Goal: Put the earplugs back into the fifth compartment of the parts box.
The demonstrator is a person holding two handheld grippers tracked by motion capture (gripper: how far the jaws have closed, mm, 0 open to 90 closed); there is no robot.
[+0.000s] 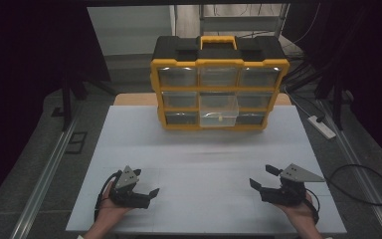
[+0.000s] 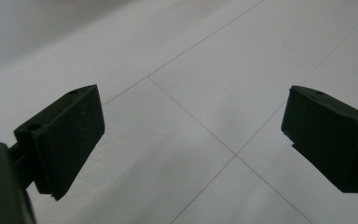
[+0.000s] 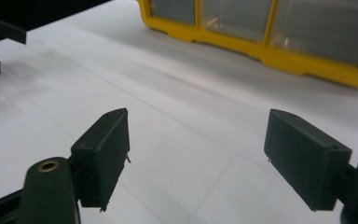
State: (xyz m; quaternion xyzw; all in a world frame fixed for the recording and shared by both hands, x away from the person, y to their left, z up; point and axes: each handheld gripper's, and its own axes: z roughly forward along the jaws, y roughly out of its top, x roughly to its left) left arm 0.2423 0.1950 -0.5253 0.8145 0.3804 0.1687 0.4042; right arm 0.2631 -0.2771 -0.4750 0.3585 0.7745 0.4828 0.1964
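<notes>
While both tongs rest near the table's front edge, well apart from the yellow-and-black plastic drawer organiser (image 1: 219,84), the work looks barely begun or just ended. Its clear middle bottom drawer (image 1: 219,115) stands pulled out, holding one small pale item. Left gripper (image 1: 148,194) and right gripper (image 1: 261,177) gape wide, empty.

White table top (image 1: 144,149) with thin seam lines, filling the middle of the frame, yellow and black drawer organizer (image 1: 219,89) standing at its upper centre edge
</notes>
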